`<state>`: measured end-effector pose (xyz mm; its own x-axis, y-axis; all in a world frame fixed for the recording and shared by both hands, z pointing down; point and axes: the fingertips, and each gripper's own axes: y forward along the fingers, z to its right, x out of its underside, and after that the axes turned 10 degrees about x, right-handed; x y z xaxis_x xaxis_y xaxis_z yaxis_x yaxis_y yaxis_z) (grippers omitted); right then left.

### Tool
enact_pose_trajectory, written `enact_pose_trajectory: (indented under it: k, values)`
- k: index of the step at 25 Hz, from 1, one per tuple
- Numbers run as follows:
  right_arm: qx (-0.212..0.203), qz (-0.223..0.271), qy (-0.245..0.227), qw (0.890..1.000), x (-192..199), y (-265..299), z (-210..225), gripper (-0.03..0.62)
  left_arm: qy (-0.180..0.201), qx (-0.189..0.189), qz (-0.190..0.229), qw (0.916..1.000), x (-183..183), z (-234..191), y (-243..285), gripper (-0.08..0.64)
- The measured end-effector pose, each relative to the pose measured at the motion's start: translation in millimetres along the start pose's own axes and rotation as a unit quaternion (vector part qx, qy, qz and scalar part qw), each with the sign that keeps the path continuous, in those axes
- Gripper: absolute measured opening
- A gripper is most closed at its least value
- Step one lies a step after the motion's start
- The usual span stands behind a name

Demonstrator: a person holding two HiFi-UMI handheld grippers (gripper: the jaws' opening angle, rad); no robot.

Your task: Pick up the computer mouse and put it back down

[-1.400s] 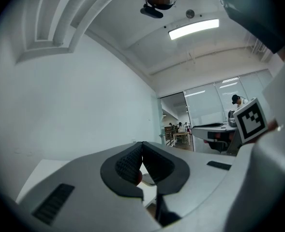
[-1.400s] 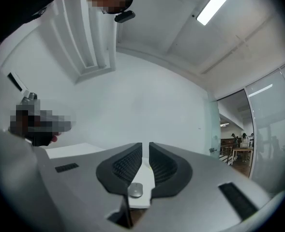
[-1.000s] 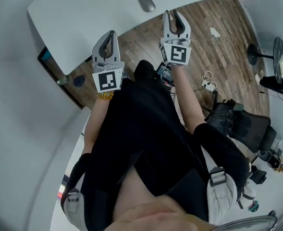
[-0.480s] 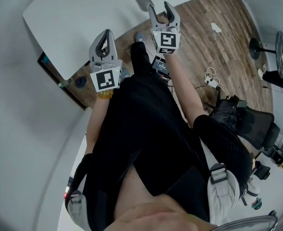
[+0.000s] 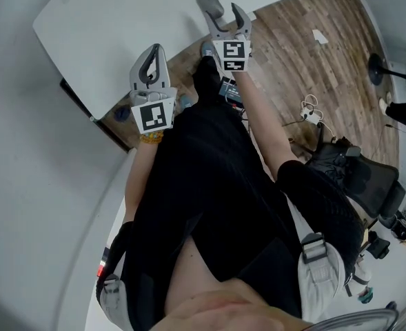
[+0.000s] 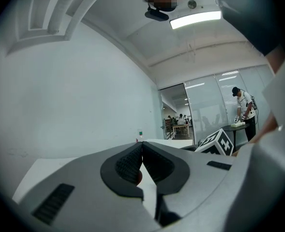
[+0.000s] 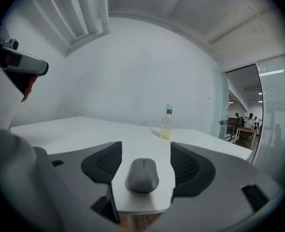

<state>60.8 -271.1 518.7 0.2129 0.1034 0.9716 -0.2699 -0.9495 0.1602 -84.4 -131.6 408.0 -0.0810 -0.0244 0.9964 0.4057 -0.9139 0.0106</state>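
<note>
Between opening right tongs (image 5: 227,14), mouse (image 5: 207,1) partly hidden

place: office | cues: white desk (image 5: 120,26), swivel chair (image 5: 364,181), glass partitions (image 6: 205,110)

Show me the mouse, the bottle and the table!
mouse (image 7: 143,175), right gripper view, middle of its grey top.
bottle (image 7: 166,130), right gripper view, its yellowish body.
table (image 7: 79,134), right gripper view, bare white top at left.

One grey computer mouse (image 7: 142,174) is lying on one white table (image 5: 120,26). One clear bottle (image 7: 166,122) with a green cap is standing there. One black office chair (image 5: 360,178) is sitting on the wooden floor (image 5: 292,54).
</note>
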Motion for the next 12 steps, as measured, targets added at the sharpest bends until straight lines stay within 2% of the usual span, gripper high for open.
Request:
enact_pose_trajectory:
  k: [6,12]
  values:
    - [-0.008,-0.042,-0.011,0.999,30,17,-5,0.292,-0.004,-0.003,-0.015,0.9999,7,-2,8,0.014]
    - [-0.016,-0.080,-0.002,0.997,49,29,-8,0.301,-0.007,-0.004,-0.029,0.9996,13,0,10,0.014]
